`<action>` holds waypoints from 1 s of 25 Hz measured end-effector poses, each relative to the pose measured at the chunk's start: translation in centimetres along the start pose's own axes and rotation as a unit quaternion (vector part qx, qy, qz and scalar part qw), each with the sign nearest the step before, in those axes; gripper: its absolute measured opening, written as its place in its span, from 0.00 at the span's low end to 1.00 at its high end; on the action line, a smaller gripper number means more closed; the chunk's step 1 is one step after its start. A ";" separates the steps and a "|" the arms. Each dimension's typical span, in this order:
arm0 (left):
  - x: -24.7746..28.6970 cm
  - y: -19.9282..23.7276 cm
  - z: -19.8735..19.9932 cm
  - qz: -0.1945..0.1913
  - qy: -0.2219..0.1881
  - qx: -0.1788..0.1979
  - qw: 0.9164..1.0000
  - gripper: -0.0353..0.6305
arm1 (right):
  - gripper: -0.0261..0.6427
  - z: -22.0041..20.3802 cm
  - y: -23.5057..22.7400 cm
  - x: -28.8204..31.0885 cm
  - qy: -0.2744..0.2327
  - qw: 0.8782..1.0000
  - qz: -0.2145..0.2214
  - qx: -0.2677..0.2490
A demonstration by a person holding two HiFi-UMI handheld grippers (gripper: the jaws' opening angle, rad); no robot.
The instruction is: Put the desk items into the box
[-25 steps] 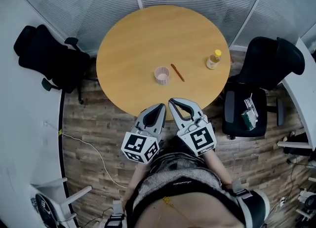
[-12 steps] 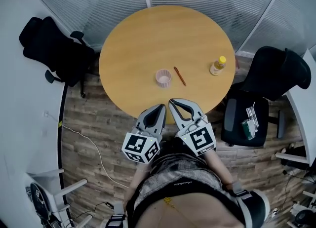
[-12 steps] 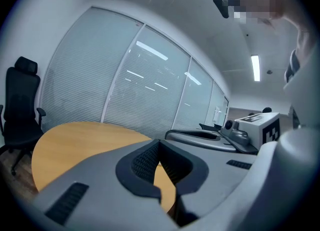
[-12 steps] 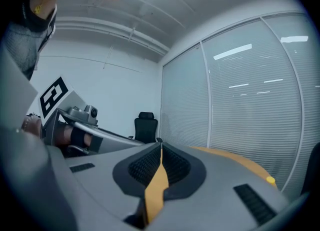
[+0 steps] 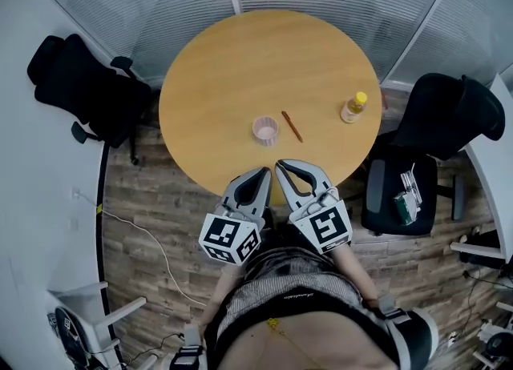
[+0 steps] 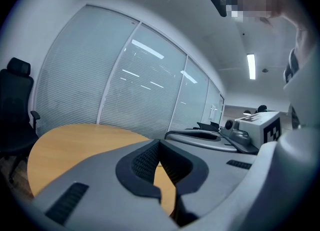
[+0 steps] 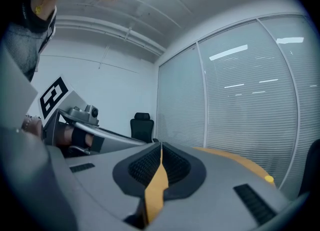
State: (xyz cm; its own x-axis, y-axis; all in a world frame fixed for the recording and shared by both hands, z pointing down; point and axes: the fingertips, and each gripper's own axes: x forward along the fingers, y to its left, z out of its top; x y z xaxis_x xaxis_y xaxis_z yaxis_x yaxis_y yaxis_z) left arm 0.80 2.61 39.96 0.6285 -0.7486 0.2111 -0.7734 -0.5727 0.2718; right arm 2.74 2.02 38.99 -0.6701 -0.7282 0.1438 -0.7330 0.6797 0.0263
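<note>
At the near edge of the round table (image 5: 208,72), both tongs are held close to the person's body, side by side, pointing at the tabletop.

Left tongs (image 5: 262,174): clenched, tips meeting, nothing between them; only tabletop shows through the slit below the tips. Right tongs (image 5: 280,166): likewise clenched and empty, touching nothing.

On the table, well apart from both tongs:
- a small pink box (image 5: 264,128), open at the top, near the middle;
- a brown pencil (image 5: 291,126) lying flat just beside the box, on its right;
- a bottle (image 5: 353,107) with a yellow cap, upright near the right rim.

Nothing appears to lie in the box, so the task reads as barely begun.

Step in hand, as judged: reaching for a first item. The pencil lies nearest the box and suits the right tongs. These should open before descending, sit across the pencil's length and close at its middle, since a thin stick lying flat may roll or tip. The left tongs could steady the light box.
</note>
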 end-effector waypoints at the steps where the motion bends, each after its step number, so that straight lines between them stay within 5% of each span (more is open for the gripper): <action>1: 0.2 0.2 0.2 -0.006 0.001 0.002 1.000 0.05 | 0.07 0.1 -0.1 0.3 0.000 1.000 -0.004 0.000; 19: 3.2 8.7 2.9 -0.093 0.021 0.018 0.995 0.05 | 0.07 0.9 -1.6 9.1 0.018 0.996 -0.083 -0.026; 25: 4.1 11.3 3.4 -0.119 0.023 0.020 0.992 0.05 | 0.07 0.6 -2.0 11.7 0.026 0.992 -0.121 0.006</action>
State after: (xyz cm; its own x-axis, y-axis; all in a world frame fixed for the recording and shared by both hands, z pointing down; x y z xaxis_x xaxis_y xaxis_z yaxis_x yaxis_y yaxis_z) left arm -5.66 -8.12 40.71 0.7965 -0.5750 0.1873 -0.6042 -0.7450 0.2825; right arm -3.69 -7.90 40.06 -0.4669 -0.8647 0.1852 -0.8736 0.4835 0.0549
